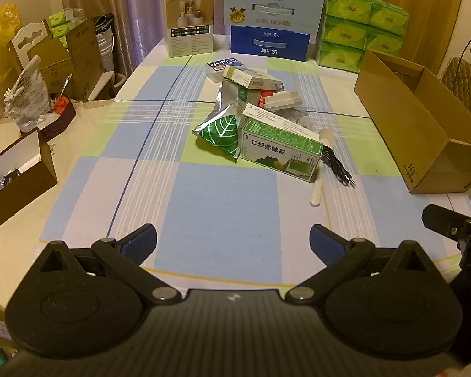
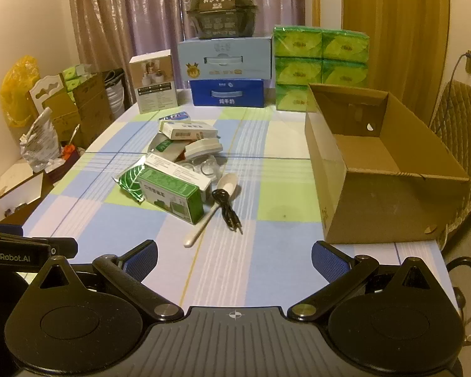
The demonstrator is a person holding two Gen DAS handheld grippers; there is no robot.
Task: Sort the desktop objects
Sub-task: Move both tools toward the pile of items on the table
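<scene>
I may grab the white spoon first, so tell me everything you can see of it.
The white spoon looks like plain plastic, with an oval bowl and a long slim handle. It lies flat on the checked tablecloth, bowl toward the pile, handle end pointing at the grippers. The green box sits against its left side; the black cable crosses it.

Both grippers are matte black: left gripper [image 1: 233, 242], right gripper [image 2: 234, 257]. Each has blue textured pads [image 2: 328, 262], silver pivot screws and a ribbed centre plate. White "GenRobot.AI" lettering [image 2: 8, 256] sits at nine o'clock in the right wrist view.
</scene>
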